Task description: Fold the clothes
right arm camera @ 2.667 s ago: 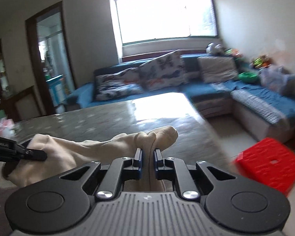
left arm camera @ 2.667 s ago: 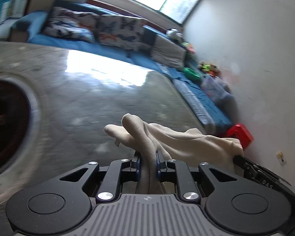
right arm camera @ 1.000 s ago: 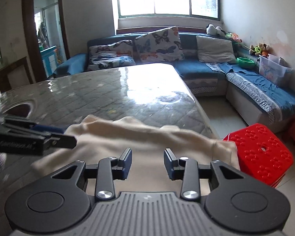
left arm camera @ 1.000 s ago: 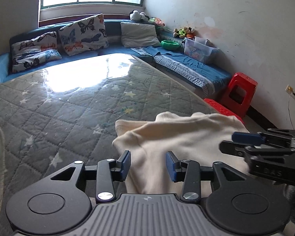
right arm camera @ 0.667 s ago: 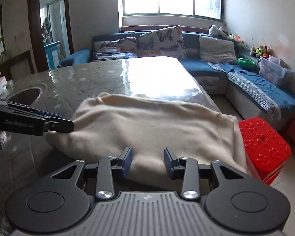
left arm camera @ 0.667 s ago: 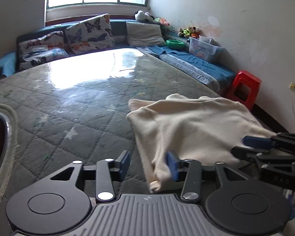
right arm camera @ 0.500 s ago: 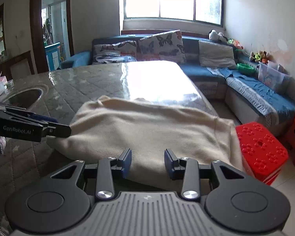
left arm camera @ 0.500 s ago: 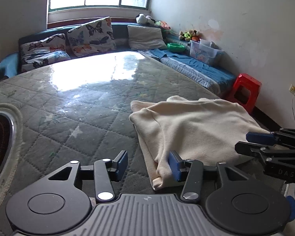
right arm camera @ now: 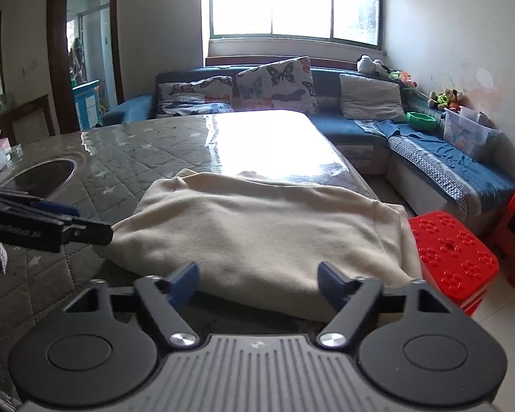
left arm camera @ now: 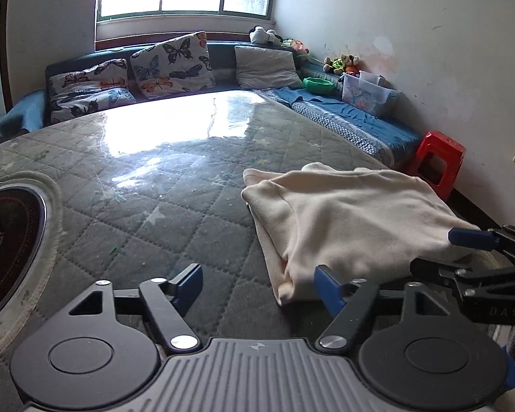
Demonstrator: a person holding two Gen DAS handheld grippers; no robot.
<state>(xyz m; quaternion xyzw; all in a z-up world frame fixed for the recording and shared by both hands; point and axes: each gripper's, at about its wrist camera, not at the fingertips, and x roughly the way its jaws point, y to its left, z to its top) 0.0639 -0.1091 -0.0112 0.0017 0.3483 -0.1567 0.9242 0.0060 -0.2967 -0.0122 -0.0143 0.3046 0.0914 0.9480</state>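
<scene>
A cream garment [left arm camera: 343, 216] lies folded and flat near the right front corner of the quilted grey table [left arm camera: 154, 185]. My left gripper [left arm camera: 257, 283] is open, just short of the garment's near left corner, holding nothing. My right gripper [right arm camera: 257, 283] is open in front of the garment's [right arm camera: 257, 226] near edge, also holding nothing. Each gripper shows in the other's view: the right gripper [left arm camera: 439, 254] at the garment's right edge, the left gripper [right arm camera: 86, 223] at its left edge.
A round dark hob [left arm camera: 3, 237] is set into the table at the left. Red plastic stools [right arm camera: 449, 250] stand on the floor off the table's right edge. A blue sofa [right arm camera: 326, 103] with pillows runs along the back wall and right wall.
Both grippers, shut on the lifted garment 2.7 s ago, have let it go and drawn back. The garment now lies flat, and both jaws have opened wider over the last half second.
</scene>
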